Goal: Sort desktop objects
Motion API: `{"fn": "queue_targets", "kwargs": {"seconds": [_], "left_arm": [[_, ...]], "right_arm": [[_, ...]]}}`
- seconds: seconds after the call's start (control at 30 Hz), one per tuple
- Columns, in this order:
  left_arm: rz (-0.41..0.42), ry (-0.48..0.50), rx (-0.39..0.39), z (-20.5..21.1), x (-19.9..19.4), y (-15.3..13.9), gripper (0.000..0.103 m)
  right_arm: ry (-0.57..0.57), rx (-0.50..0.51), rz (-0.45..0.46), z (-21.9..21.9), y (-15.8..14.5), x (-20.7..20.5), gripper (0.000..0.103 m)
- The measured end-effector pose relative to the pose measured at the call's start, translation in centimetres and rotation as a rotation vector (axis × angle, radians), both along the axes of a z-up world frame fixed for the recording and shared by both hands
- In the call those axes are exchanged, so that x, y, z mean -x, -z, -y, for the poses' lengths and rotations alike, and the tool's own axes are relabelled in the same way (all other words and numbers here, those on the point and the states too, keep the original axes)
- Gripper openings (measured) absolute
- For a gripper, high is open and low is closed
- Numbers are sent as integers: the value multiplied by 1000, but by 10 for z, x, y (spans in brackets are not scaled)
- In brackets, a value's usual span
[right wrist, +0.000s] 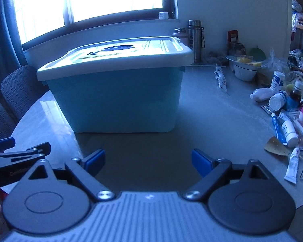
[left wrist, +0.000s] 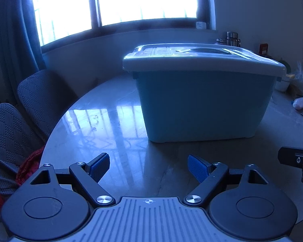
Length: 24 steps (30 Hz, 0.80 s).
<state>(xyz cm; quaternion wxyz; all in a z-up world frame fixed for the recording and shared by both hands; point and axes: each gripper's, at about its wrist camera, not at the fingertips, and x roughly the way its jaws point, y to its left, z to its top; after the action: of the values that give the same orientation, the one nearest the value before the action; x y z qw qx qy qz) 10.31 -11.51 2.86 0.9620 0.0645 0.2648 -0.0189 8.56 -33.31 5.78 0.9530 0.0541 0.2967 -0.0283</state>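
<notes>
A blue storage box (left wrist: 204,104) with a closed white lid (left wrist: 202,60) stands on the round grey table (left wrist: 119,125); it also shows in the right wrist view (right wrist: 119,98). My left gripper (left wrist: 149,168) is open and empty, low over the table in front of the box. My right gripper (right wrist: 148,162) is open and empty, also in front of the box. A pile of small bottles (right wrist: 278,100), tubes (right wrist: 277,129) and packets lies at the table's right side. The left gripper (right wrist: 16,155) shows at the left edge of the right wrist view.
Two grey chairs (left wrist: 40,98) stand at the table's left. A white bowl (right wrist: 244,70), steel flasks (right wrist: 195,38) and plastic bags sit at the back right. A red cloth (left wrist: 28,167) lies on the near chair. A window is behind.
</notes>
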Motion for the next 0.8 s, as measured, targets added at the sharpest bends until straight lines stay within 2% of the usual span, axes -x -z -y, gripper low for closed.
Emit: {"fn": "queue_targets", "kwargs": {"seconds": [0.37, 0.8], "left_arm": [[50, -10, 23, -5, 2, 6, 87], [52, 30, 36, -2, 4, 8, 87]], "right_arm": [[-12, 27, 28, -9, 9, 8, 92], [3, 18, 26, -8, 9, 11, 92]]}}
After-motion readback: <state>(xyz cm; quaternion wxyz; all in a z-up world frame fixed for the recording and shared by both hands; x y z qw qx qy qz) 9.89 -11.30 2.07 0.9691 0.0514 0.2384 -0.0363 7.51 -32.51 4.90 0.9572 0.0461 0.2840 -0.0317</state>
